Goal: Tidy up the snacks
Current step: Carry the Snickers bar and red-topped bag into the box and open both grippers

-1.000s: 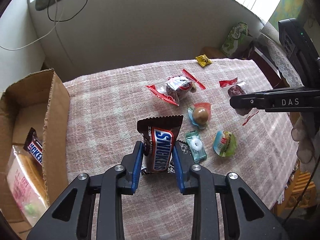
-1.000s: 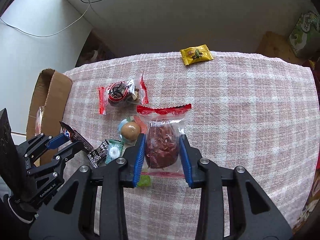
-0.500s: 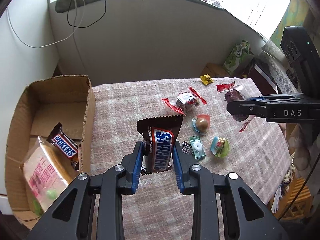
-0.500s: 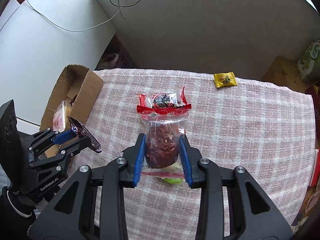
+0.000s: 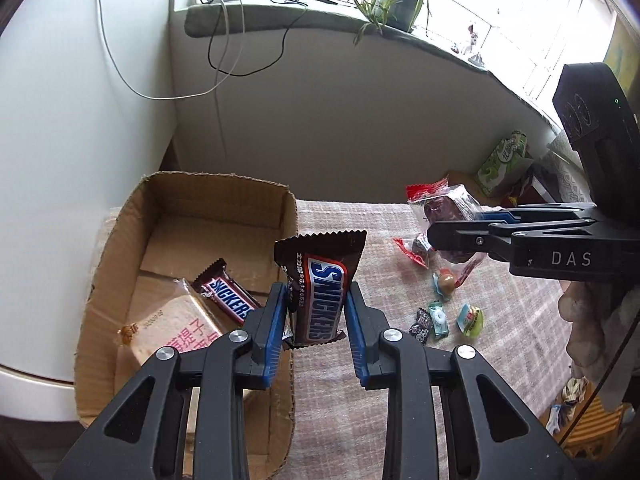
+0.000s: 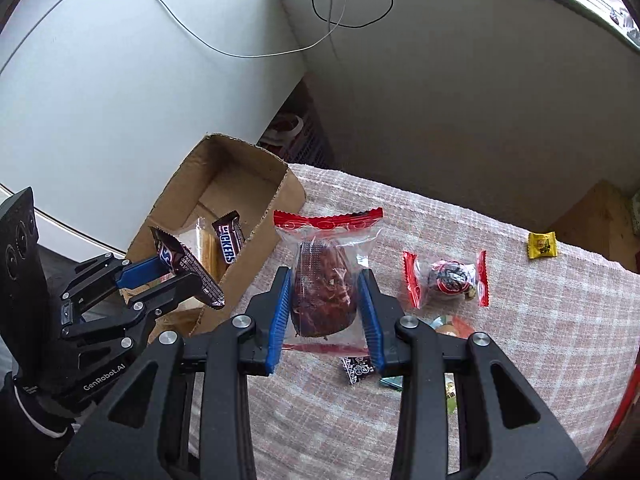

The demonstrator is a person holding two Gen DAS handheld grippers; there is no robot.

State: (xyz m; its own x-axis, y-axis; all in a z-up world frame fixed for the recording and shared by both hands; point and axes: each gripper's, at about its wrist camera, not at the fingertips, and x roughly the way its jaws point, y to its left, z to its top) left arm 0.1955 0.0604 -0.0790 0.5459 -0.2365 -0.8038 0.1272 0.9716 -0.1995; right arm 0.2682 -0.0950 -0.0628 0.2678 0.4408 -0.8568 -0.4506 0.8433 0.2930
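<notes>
Snickers point(image 5: 322, 298) is seen in the left wrist view, pinched upright between the blue pads of the left gripper point(image 5: 316, 320), over the near right wall of the box point(image 5: 288, 216). The grip sits at the wrapper's lower half, on the bar itself. Inside the box lie a second bar point(image 5: 226, 294) and a tan packet point(image 5: 176, 330). On the cloth point(image 5: 360, 380) to the right, small candies point(image 5: 436, 318) are scattered. The right gripper point(image 5: 452, 236) is seen from the side, closed on a clear pouch point(image 5: 444, 204).

In the right wrist view, the pouch point(image 6: 324, 280) is held between the pads of the right gripper point(image 6: 324, 312), above the cloth point(image 6: 460, 216) just right of the box point(image 6: 224, 184). A dark, soft-looking lump is sealed inside; the film is judged light, slippery and easily crushed, so a hold across the lump, not the loose film, is advised. The bar is judged light and fairly stiff, its foil slick. A red-ended candy point(image 6: 446, 276) and a yellow candy point(image 6: 542, 245) lie further right. The left gripper point(image 6: 168, 276) is seen with its bar beside the box.
</notes>
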